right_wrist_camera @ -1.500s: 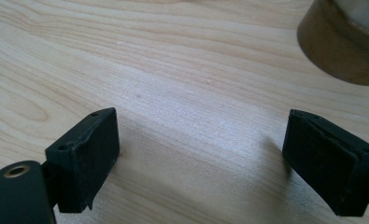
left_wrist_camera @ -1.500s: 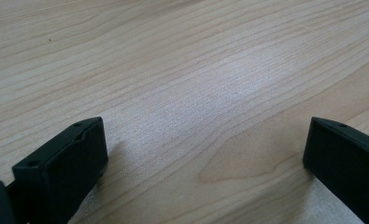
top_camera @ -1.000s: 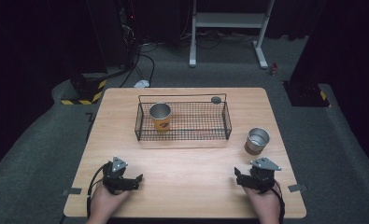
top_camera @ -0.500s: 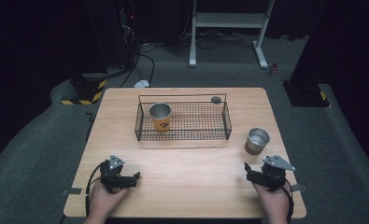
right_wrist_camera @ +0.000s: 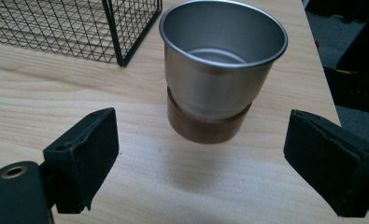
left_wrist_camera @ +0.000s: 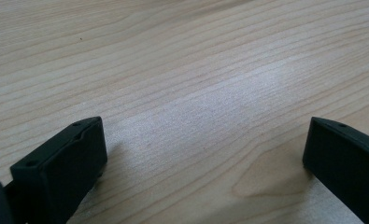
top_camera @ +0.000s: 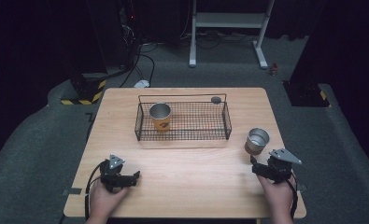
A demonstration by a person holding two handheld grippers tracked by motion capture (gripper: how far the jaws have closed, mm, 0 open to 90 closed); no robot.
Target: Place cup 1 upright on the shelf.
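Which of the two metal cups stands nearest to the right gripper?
The brown-banded cup on the bare table, right of the wire basket, just ahead of the open right gripper. The orange-banded cup stands inside the basket, farther away.

Silver cup (right_wrist_camera: 222, 70) with brown base, black wire basket (top_camera: 182, 120)

The desk (top_camera: 187, 177) is showing pale matt wood grain. The cup (right_wrist_camera: 222, 65) near its right edge is gleaming as brushed metal over a brown base; the basket (top_camera: 182, 122) is showing black wire.
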